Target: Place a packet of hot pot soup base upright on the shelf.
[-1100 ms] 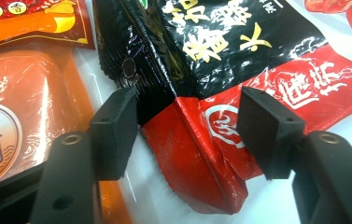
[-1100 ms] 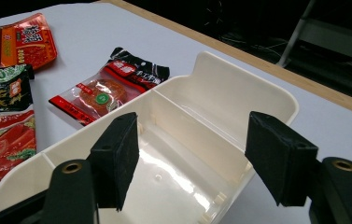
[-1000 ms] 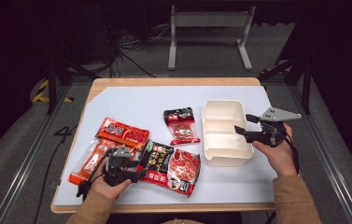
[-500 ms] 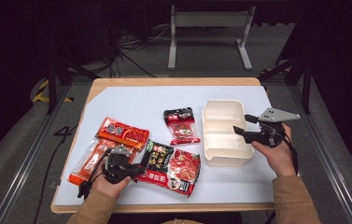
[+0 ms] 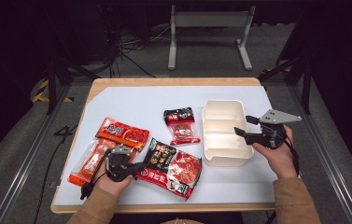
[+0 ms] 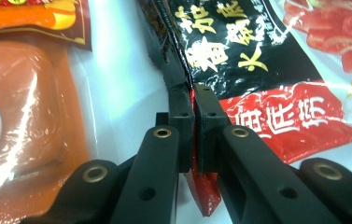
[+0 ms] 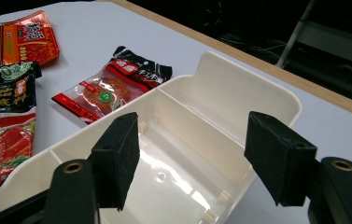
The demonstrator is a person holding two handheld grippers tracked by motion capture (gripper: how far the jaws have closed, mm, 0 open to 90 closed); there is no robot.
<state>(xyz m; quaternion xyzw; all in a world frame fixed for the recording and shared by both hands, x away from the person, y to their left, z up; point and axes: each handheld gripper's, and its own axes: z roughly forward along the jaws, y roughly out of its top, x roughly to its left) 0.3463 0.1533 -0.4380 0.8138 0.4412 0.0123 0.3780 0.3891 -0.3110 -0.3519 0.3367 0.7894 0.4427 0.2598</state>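
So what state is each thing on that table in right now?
Left tongs: have just closed, pinching the big red-and-black packet's edge.
Big red-and-black packet: flat, sealed, gripped at its left edge.
Right tongs: open, over the box.
White box: lidless, compartments empty.
Small red packet: flat, beside the box.
Orange packets: flat, untouched.

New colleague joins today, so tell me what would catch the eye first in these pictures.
The red-and-black sauce packet near the table's front edge stands out first, its corner pinched by the left tongs, whose jaws have just been closing. To its right the cream divided tray sits empty, with the right tongs hovering open over its rim. More bright packets lie left of the tray: an orange one and a small red one.
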